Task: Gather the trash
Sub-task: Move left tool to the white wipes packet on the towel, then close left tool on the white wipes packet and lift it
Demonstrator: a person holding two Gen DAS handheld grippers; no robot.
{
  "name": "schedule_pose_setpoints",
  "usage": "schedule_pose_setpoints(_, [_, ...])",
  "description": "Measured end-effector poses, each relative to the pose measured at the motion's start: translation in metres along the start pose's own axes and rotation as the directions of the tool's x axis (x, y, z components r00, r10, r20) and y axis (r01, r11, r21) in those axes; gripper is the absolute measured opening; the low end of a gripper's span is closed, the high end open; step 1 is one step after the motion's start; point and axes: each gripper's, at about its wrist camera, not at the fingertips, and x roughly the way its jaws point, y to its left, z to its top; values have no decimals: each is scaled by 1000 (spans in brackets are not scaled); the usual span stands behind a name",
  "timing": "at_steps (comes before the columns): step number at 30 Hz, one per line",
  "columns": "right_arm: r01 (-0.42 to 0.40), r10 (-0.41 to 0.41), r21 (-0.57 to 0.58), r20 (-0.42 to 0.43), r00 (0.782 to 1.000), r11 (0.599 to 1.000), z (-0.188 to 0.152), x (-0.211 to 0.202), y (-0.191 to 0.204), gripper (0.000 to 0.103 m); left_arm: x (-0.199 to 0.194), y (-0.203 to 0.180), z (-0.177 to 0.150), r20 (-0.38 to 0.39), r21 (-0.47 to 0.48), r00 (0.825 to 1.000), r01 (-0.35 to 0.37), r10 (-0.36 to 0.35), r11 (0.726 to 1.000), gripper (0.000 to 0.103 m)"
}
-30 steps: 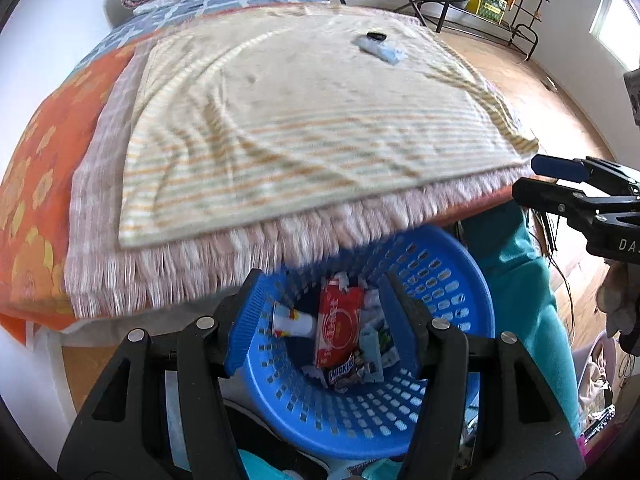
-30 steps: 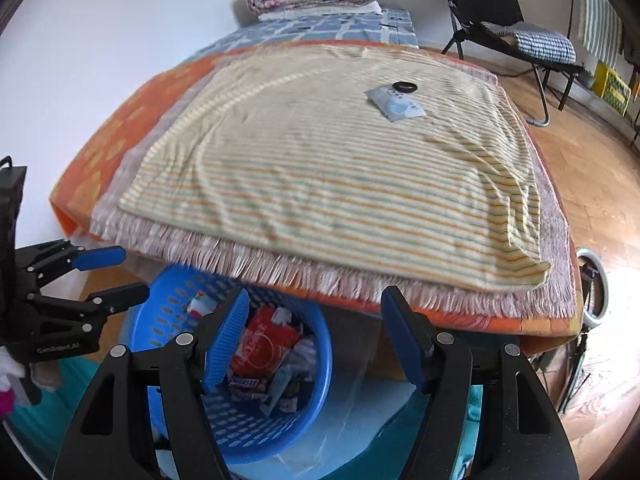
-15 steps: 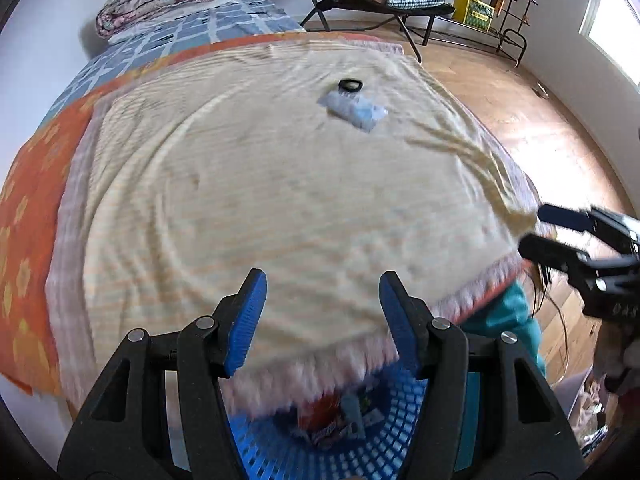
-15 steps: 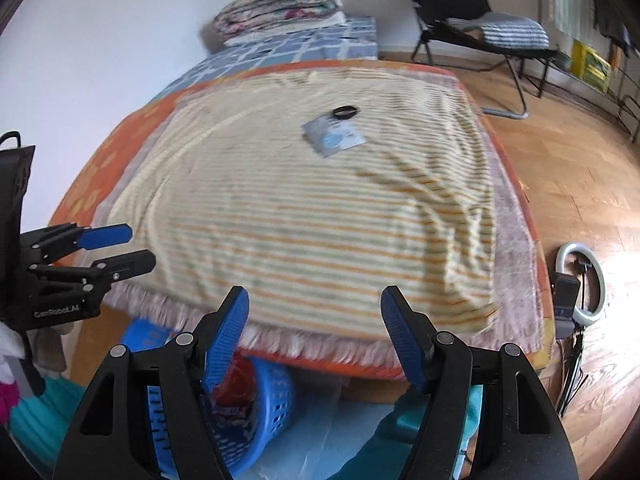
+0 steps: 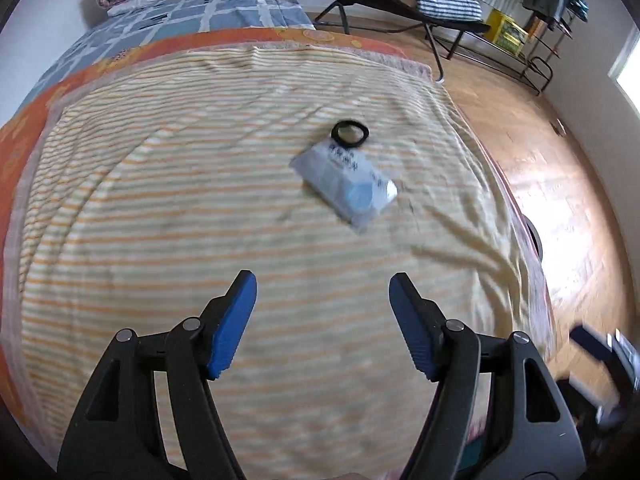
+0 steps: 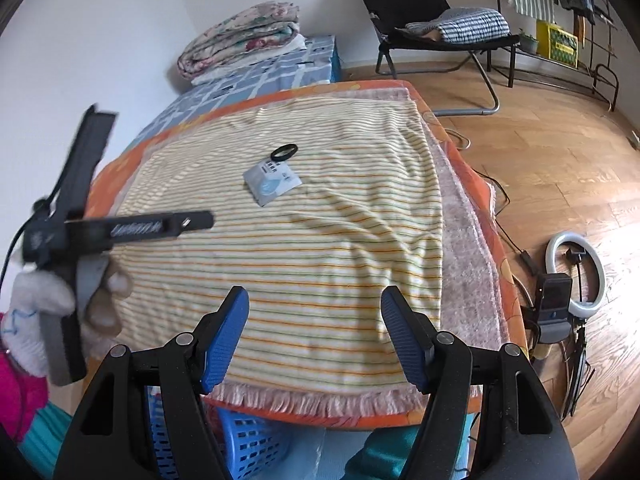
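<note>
Trash left on the bed comes down to 2 things: a flat pale packet [image 5: 346, 184] and a black ring [image 5: 349, 135] touching the packet's far corner. Both lie on the striped yellow blanket [image 5: 168, 208], toward the far half of the bed and well apart from its near fringe.

Over the near part of that blanket hangs the left gripper [image 5: 322, 322], its 2 blue-padded fingers [image 5: 234, 322] spread wide with nothing between them, pointing toward the packet but well short of it. The right gripper [image 6: 314, 334] hovers above the near edge of the bed, its fingers [image 6: 226, 334] likewise wide apart and empty. From the right wrist view the left tool shows at the left side of the bed, held in a white-gloved hand [image 6: 48, 300].

Below the near edge of the bed, partly hidden under the fringe, stands a blue basket [image 6: 250, 446]. Beyond the far end of the bed lies a folded quilt [image 6: 240, 38] on a blue checked cover, and to the right of the bed, on the wooden floor, stands a ring light [image 6: 576, 270].
</note>
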Motion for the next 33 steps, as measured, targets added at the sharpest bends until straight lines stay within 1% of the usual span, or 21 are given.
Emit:
schedule_pose_setpoints(8, [6, -5, 49, -1, 1000, 999, -1, 10, -25, 68, 49, -24, 42, -6, -36, 998, -62, 62, 997, 72])
schedule_pose_setpoints(9, [9, -9, 51, -2, 1000, 999, -1, 11, -29, 68, 54, -26, 45, -9, -40, 998, -69, 69, 997, 73])
schedule_pose_setpoints(11, [19, -18, 58, -4, 1000, 998, -1, 14, -36, 68, 65, -28, 51, -13, -61, 996, -88, 88, 994, 78])
schedule_pose_setpoints(13, [24, -24, 69, -9, 1000, 997, -2, 18, -43, 68, 72, -30, 55, -9, -78, 994, -111, 111, 991, 79])
schedule_pose_setpoints(15, [26, -25, 82, -16, 1000, 996, -3, 22, -49, 68, 79, -33, 60, -5, -83, 988, -155, 155, 984, 79])
schedule_pose_setpoints(17, [27, -25, 89, -22, 999, 996, -4, 25, -52, 68, 84, -37, 62, 9, -73, 978, -206, 207, 976, 80])
schedule_pose_setpoints(20, [29, -27, 89, -26, 999, 996, -4, 28, -55, 68, 87, -42, 62, 35, -37, 967, -251, 252, 967, 83])
schedule_pose_setpoints(26, [35, -33, 83, -19, 999, 996, 1, 28, -54, 68, 83, -29, 60, 66, -9, 968, -240, 240, 971, 84])
schedule_pose_setpoints(28, [35, -34, 77, -16, 999, 996, 4, 27, -52, 68, 80, -20, 59, 67, -11, 972, -223, 223, 975, 83])
schedule_pose_setpoints(29, [35, -34, 74, -15, 999, 997, 6, 27, -52, 68, 78, -14, 59, 67, -15, 975, -212, 213, 977, 78])
schedule_pose_setpoints(30, [33, -32, 73, -15, 999, 997, 8, 28, -51, 68, 76, -8, 59, 64, -18, 979, -192, 193, 981, 76])
schedule_pose_setpoints(32, [27, -27, 66, -12, 1000, 997, 12, 29, -49, 68, 71, 1, 57, 60, -13, 985, -163, 163, 987, 66])
schedule_pose_setpoints(33, [26, -26, 62, -11, 1000, 998, 13, 30, -48, 68, 70, 4, 58, 55, -11, 987, -152, 153, 988, 65])
